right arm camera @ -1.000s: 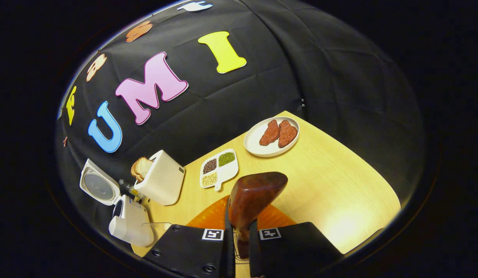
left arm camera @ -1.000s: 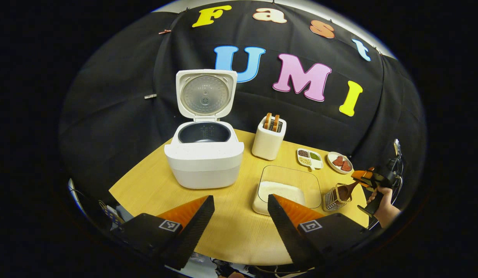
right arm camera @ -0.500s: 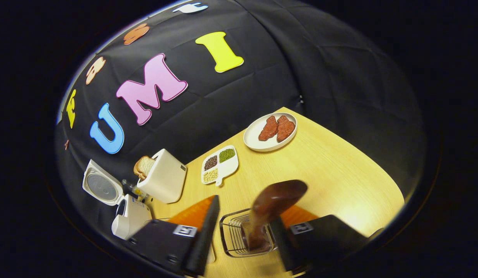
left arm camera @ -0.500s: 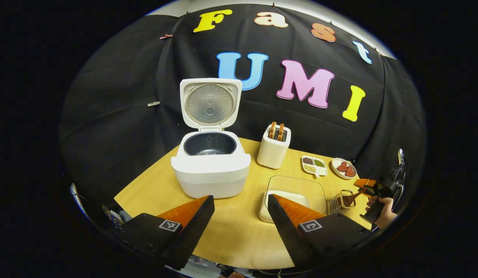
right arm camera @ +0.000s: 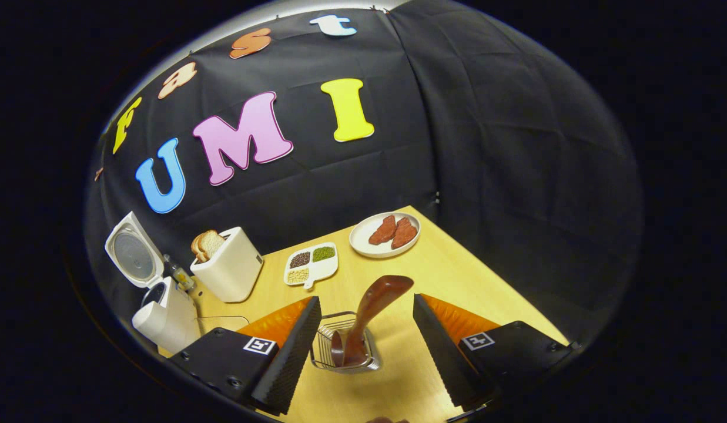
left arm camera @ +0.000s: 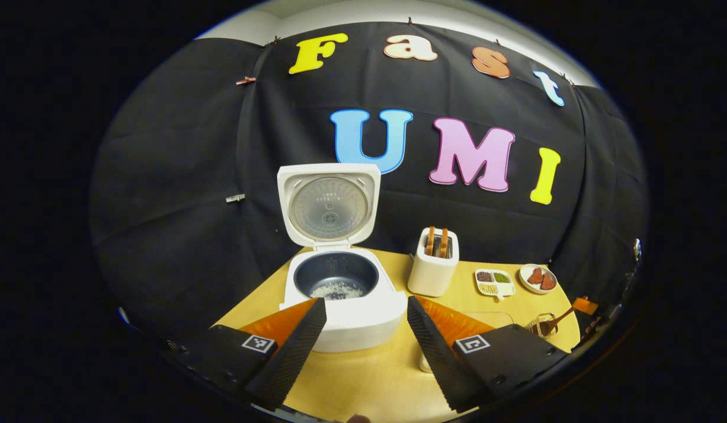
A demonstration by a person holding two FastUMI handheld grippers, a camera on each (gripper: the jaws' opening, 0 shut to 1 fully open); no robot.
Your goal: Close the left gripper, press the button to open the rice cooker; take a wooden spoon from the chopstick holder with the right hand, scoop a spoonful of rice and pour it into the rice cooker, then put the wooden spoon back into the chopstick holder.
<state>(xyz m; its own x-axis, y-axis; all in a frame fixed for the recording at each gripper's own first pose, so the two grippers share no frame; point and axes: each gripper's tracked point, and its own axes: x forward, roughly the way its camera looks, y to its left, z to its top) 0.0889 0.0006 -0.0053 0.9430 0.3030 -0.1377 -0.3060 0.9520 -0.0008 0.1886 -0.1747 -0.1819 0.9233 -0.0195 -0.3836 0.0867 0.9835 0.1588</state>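
Toaster with 2 slices, divided dish, plate of perhaps meat

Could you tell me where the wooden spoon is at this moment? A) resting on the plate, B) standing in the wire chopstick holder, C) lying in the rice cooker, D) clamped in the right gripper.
B: the wooden spoon stands bowl-down in the chopstick holder, between the open right gripper fingers, untouched.

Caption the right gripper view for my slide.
Wooden spoon stands in the chopstick holder, right gripper open around it.
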